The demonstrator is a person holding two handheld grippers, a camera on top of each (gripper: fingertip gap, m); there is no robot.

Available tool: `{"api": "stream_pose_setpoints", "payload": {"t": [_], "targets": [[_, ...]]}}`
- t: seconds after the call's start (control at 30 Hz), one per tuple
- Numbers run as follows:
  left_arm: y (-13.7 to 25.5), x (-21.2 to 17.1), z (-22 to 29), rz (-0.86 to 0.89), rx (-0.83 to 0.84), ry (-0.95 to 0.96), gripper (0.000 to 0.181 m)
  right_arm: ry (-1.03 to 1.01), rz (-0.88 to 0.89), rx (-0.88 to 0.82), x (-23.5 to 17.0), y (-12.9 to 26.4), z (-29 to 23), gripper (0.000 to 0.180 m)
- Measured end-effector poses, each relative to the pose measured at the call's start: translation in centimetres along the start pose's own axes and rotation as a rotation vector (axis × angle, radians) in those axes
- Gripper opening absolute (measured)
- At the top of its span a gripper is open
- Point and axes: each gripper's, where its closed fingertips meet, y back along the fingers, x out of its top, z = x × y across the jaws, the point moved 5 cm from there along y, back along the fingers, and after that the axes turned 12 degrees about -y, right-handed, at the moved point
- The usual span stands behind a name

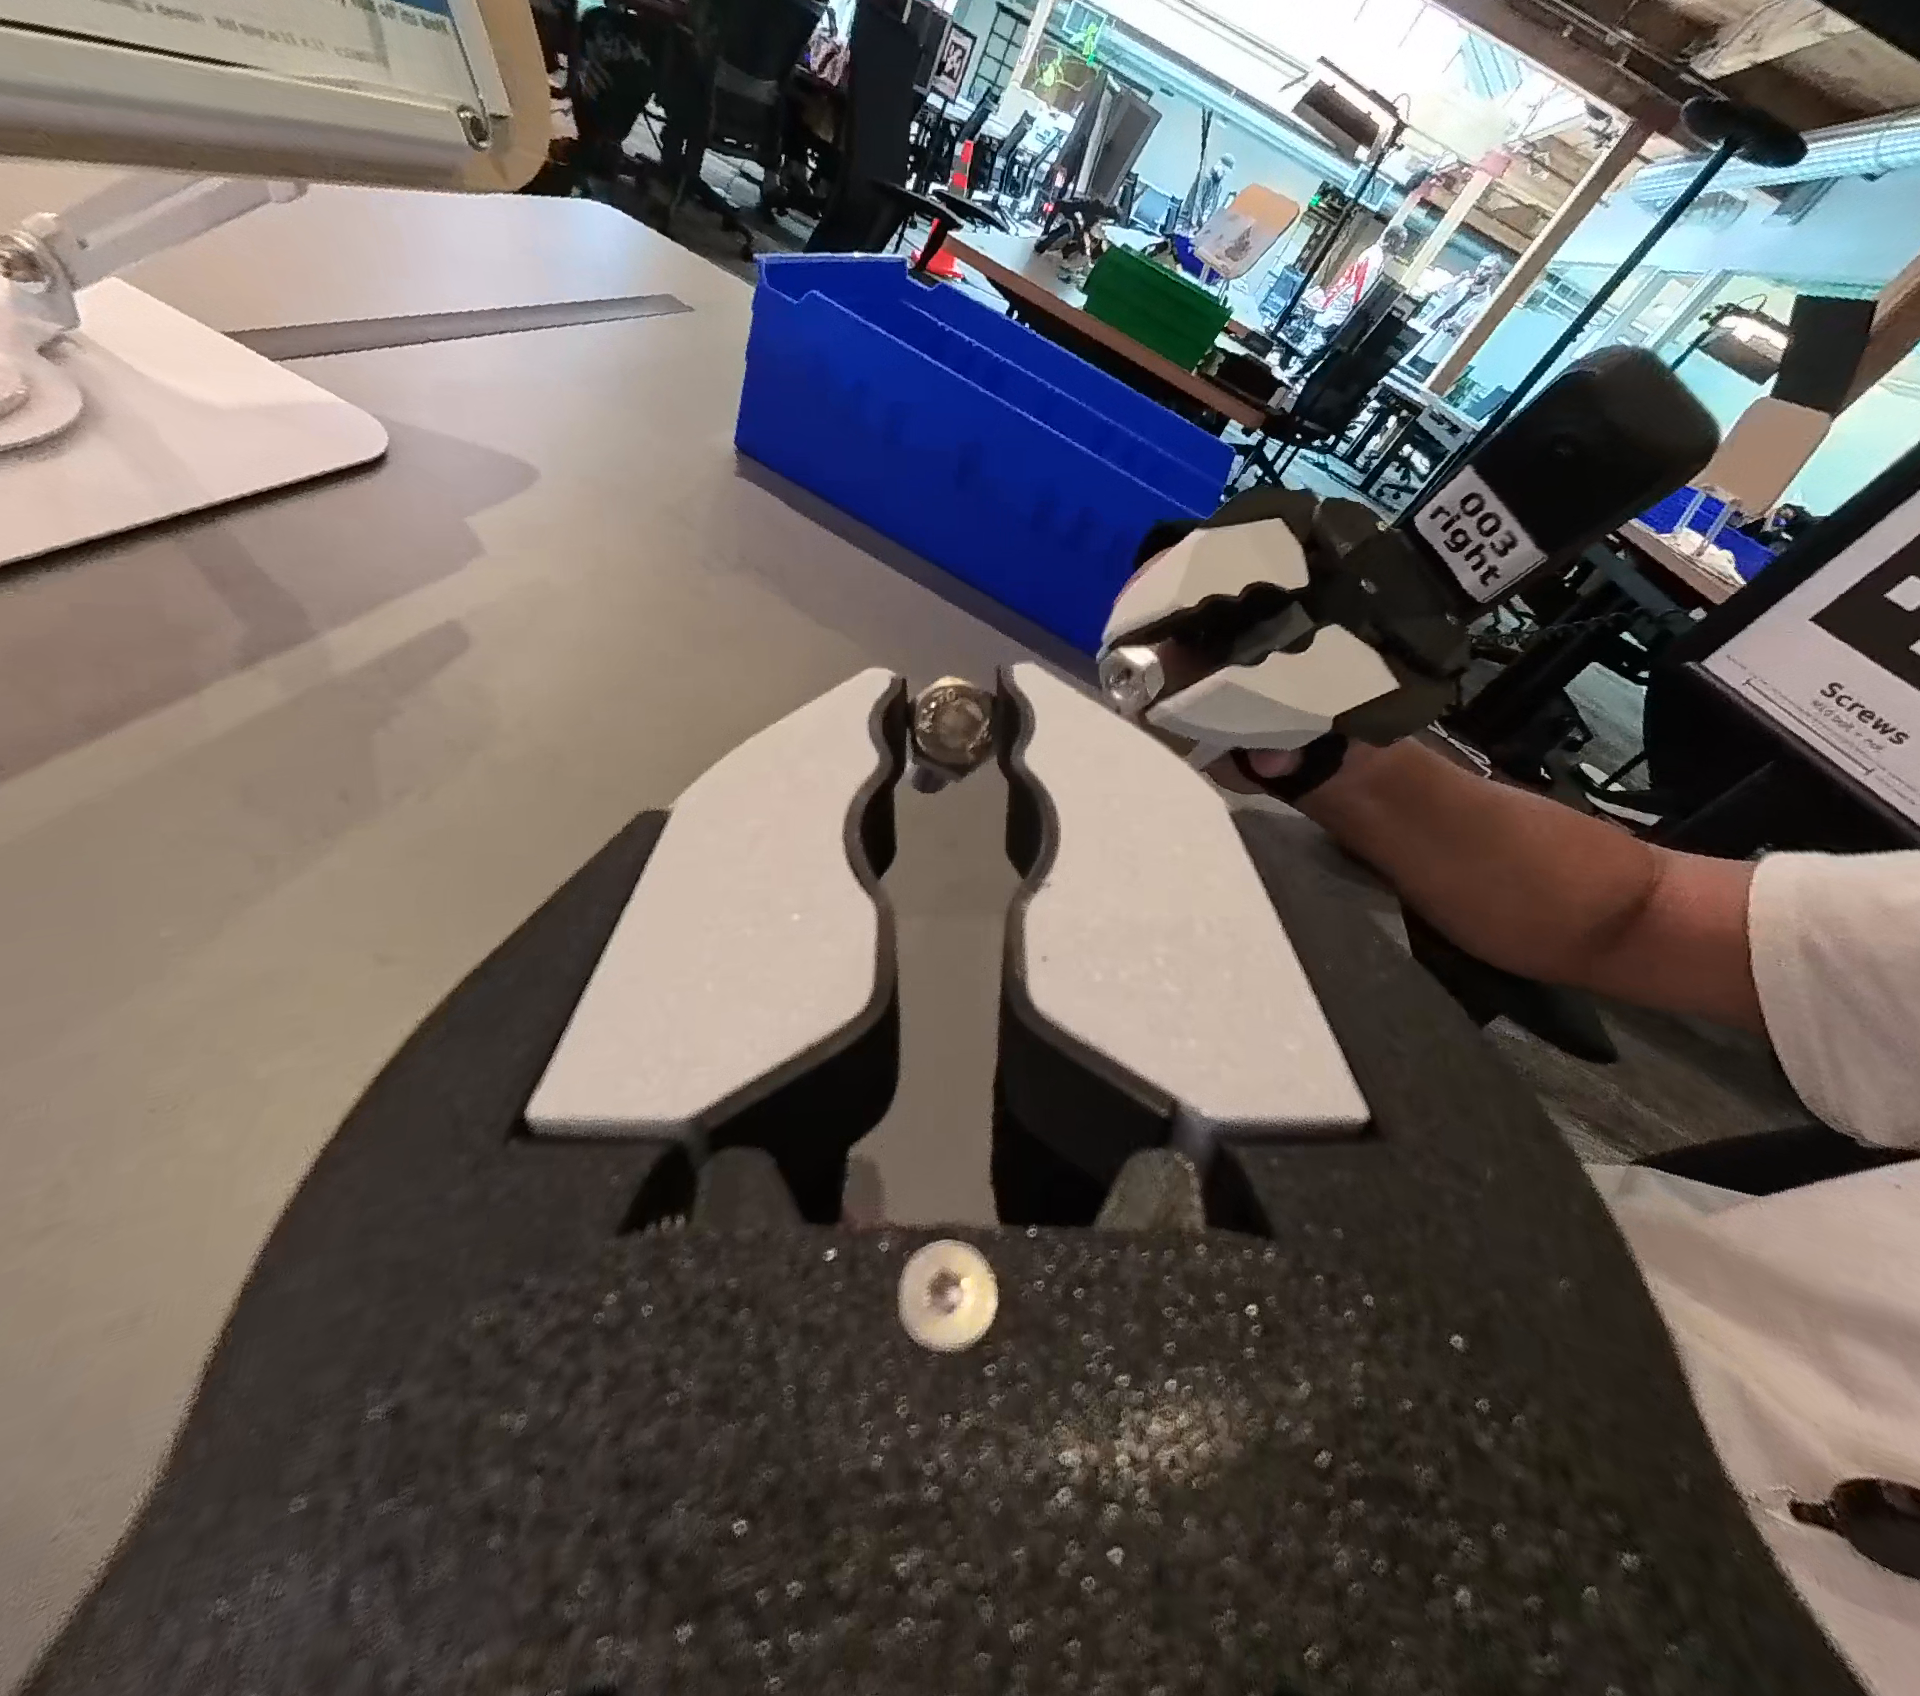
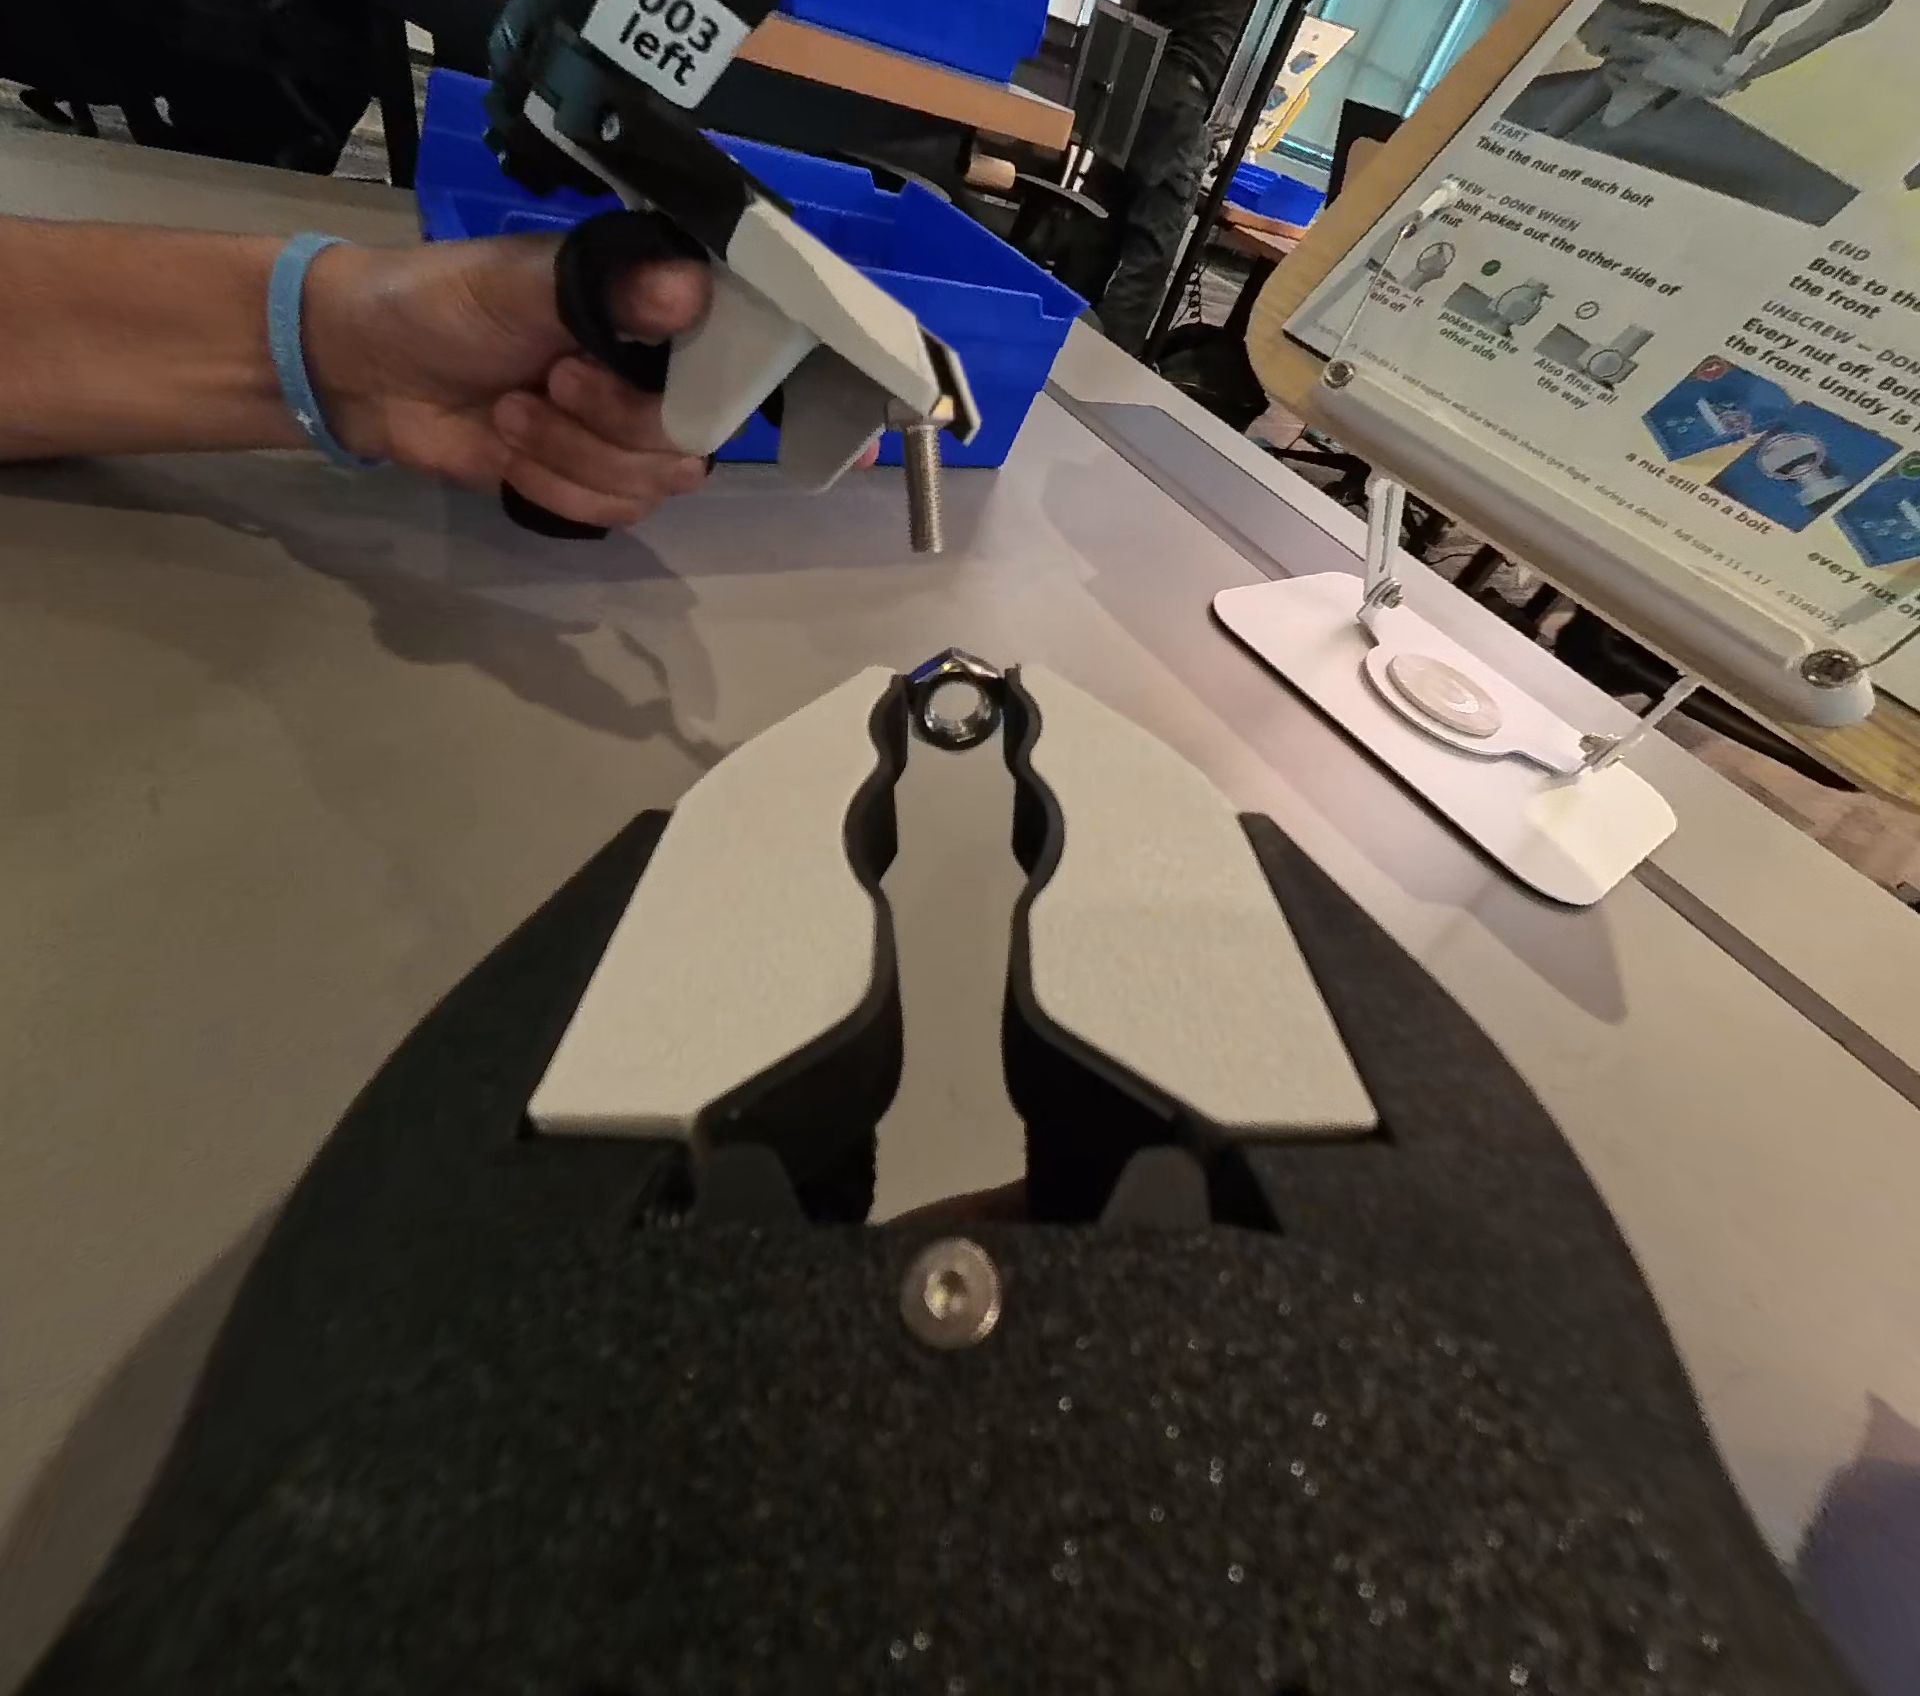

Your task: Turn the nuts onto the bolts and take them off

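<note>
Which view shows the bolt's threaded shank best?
Right wrist view: the bolt hangs head-up from the left gripper, its whole threaded shank side-on above the table. The left wrist view shows mostly the bolt's head end-on between its own fingers, the shank nearly hidden.

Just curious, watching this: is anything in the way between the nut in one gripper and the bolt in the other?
Nothing visible. The right gripper holds the nut; the left gripper holds the bolt, shank pointing down. Only open air above the grey table separates them.
</note>
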Motion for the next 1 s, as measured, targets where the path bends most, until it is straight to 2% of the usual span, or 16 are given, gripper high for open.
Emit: {"api": "stream_pose_setpoints", "payload": {"t": [0.17, 0.27, 0.33, 0.47, 0.7, 1.0], "targets": [[0.3, 0.9, 0.3, 0.061, -0.042, 0.05, 0.016, -0.034, 0.066, 0.029, 1.0, 0.5, -0.2, 0.017], [1.4, 2.7, 1.2, 0.198, -0.173, 0.165, 0.016, 0.011, 0.266, 0.103, 3.6, 1.7, -1.8, 0.017], [2.2, 3.7, 2.1, 0.263, -0.286, 0.221, 0.016, 0.153, 0.369, 0.043, 5.4, 2.5, -3.1, 0.017], [3.3, 5.1, 4.3, 0.356, -0.466, 0.255, 0.016, 0.517, 0.392, -0.118, 7.4, 2.5, -5.2, 0.017], [3.3, 5.2, 4.9, 0.385, -0.561, 0.29, 0.016, 0.927, 0.334, -0.221, 7.2, -1.0, -6.7, 0.017], [3.2, 4.9, 5.0, 0.384, -0.587, 0.301, 0.016, 0.782, 0.408, -0.15, 7.4, -2.0, -6.4, 0.017]]}}
